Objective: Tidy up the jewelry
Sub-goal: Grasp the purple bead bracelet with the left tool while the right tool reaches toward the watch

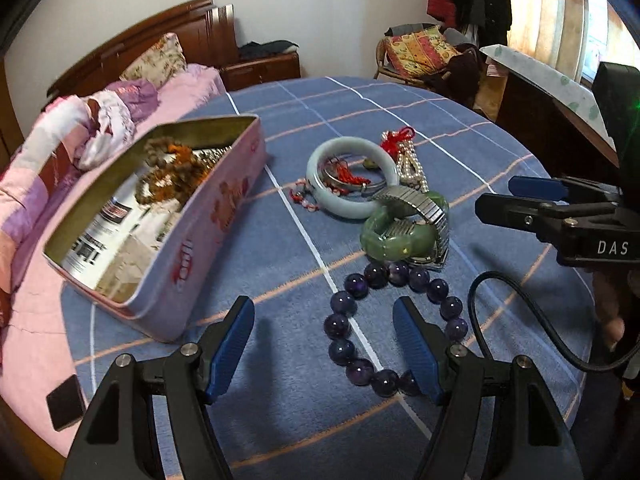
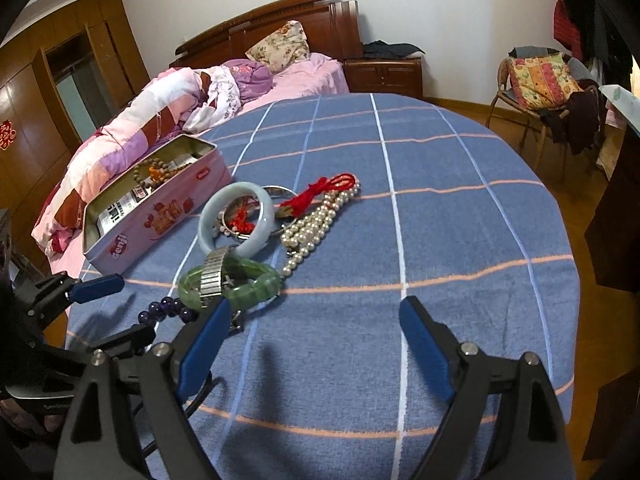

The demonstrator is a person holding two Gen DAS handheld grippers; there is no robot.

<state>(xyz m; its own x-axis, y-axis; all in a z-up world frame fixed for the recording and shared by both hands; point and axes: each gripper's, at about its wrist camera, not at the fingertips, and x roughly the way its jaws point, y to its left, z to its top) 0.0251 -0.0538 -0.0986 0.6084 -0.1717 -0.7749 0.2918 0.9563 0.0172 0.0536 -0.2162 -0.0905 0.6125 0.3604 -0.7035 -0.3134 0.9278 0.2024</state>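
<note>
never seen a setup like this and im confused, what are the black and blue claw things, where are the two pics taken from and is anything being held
The claws are hand-held grippers, one in each of a person's hands; no robot arm is involved. Each carries a camera looking along its two blue-padded fingers, so each picture comes from one gripper.

The left gripper hangs open over a purple bead bracelet. The right gripper is open too, above bare blue plaid blanket. Neither holds anything.

On the blanket lie a pale jade bangle, a green bangle with a metal watch band looped over it, a pearl string with a red cord, and an open pink tin already holding brown beads.
</note>
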